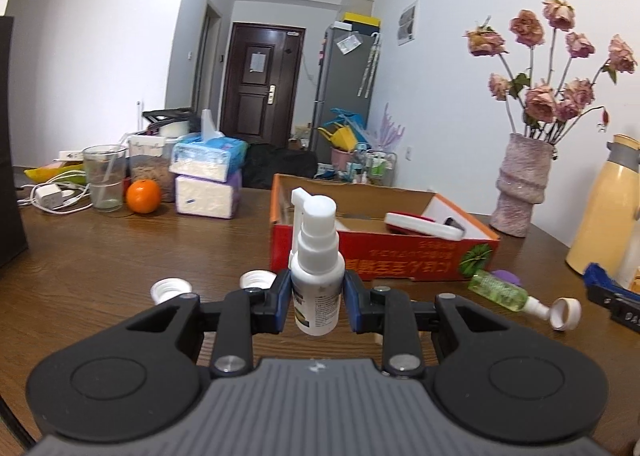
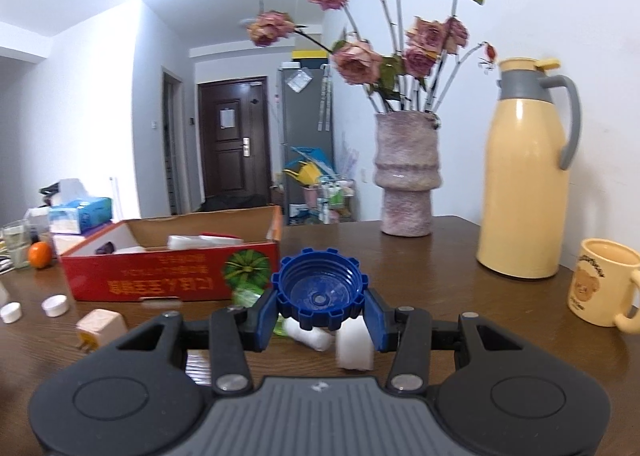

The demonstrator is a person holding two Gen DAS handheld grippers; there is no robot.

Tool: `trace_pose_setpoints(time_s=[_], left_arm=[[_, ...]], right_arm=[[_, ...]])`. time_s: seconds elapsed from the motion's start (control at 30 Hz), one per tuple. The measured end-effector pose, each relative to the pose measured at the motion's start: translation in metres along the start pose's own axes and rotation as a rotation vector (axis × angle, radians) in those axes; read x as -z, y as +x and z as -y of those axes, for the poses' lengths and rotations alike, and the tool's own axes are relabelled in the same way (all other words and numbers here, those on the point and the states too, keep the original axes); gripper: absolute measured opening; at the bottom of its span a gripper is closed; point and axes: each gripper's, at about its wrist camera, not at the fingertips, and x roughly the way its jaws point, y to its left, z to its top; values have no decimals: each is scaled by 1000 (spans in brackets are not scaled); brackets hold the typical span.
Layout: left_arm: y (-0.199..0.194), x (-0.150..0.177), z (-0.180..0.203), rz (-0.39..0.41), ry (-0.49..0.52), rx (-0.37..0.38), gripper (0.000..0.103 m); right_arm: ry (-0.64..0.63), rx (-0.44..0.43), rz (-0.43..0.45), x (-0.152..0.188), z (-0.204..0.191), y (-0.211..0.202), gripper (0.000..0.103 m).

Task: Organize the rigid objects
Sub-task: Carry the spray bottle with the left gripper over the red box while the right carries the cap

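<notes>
Both hands are loaded: the left gripper [image 1: 317, 302] is clamped around a white spray bottle [image 1: 317, 280] held upright, and the right gripper [image 2: 320, 314] pinches a blue cap [image 2: 320, 294] open side up; my guess is both are headed for the red box [image 1: 384, 256] just ahead. Brown wood table [image 1: 120, 256] is pretty cluttered; tissues, an orange, loose white caps, a vase of dried roses, a thermos; hallway door in the back.

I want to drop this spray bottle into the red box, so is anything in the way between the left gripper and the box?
Nothing visible blocks it. The left gripper holds the white spray bottle upright, and the open red cardboard box lies directly ahead on the table. Only its near wall must be cleared; the green bottle lies off to the right.
</notes>
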Motion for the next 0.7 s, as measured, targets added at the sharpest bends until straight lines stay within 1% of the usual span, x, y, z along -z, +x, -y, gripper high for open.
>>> trace_pose_setpoints(time_s=[0.23,0.5,0.7], left_arm=[[2,-4,23,1,20,33,28],[12,-11,43,-4,23,39,28],[22,-18,53,0,25,28,28]], right_arm=[[-12,-66,1,-4,-22,-1,45],[-25,-126,-4,-11,-42,2,45],[-37,-165,1,-16,-59,6,45]])
